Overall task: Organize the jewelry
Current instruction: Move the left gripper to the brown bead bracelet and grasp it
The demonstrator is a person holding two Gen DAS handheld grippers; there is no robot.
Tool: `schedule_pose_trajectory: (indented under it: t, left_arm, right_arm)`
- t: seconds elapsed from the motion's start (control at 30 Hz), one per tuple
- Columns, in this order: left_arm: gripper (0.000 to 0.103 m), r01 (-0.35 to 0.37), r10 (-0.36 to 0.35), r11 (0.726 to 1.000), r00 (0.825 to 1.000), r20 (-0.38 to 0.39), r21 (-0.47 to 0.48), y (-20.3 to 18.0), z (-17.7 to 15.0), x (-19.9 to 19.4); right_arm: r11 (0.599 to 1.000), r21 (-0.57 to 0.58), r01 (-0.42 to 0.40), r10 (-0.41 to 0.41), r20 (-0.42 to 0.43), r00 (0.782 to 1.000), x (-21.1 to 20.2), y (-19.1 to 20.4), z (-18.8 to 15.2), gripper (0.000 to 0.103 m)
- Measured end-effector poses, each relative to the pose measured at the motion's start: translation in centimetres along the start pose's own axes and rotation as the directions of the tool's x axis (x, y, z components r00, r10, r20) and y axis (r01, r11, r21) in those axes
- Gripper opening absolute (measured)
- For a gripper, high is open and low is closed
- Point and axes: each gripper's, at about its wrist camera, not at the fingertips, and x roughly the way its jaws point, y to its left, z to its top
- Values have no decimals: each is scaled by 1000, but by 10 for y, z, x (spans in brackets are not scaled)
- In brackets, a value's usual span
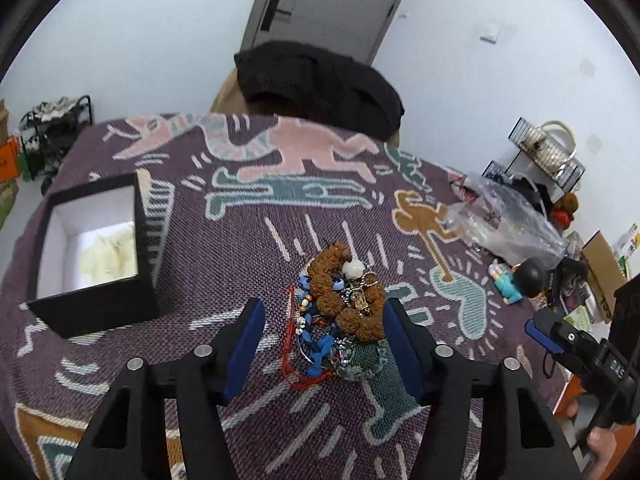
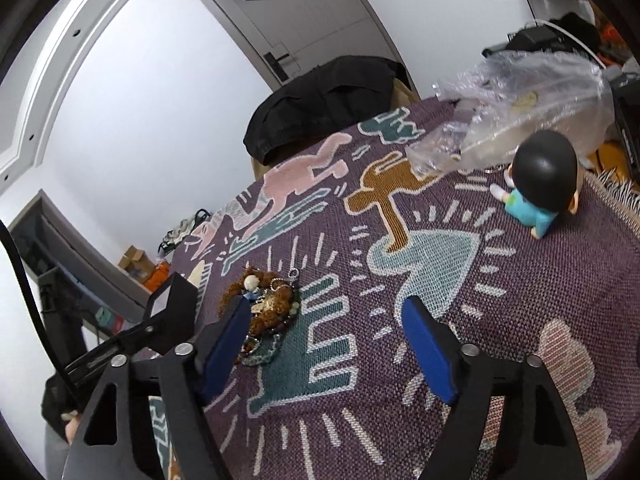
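A tangled jewelry pile (image 1: 340,312) lies on the patterned purple cloth (image 1: 200,360): brown bead strands, a white bead, blue beads, red cord, a pale green bracelet. My left gripper (image 1: 325,306) is open and straddles the pile. Its right pad sits close against the brown beads, and its left pad stands apart from them. An open black box (image 1: 92,248) with a white inside sits to the left. My right gripper (image 2: 326,304) is open over bare cloth. The jewelry pile (image 2: 264,304) lies just beside its left finger, which partly hides it.
A small figurine (image 2: 540,184) with black hair and blue clothes sits at the far right by a crumpled clear plastic bag (image 2: 520,108). A black jacket (image 1: 320,84) hangs over a chair behind the table. A hand holds the right gripper's body (image 1: 600,364) at the right edge.
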Motion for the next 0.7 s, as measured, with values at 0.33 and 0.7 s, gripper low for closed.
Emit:
schedule_pose_trajectory:
  t: [0.33, 0.7]
  left_arm:
    - [57, -5, 4, 1000, 995, -101, -17, -9, 5, 40]
    - [20, -15, 13, 1000, 997, -79, -22, -8, 9, 42]
  right_arm:
    - [999, 49, -22, 25, -58, 998, 19, -11, -4, 61]
    - [998, 51, -21, 24, -70, 997, 25, -10, -3, 60]
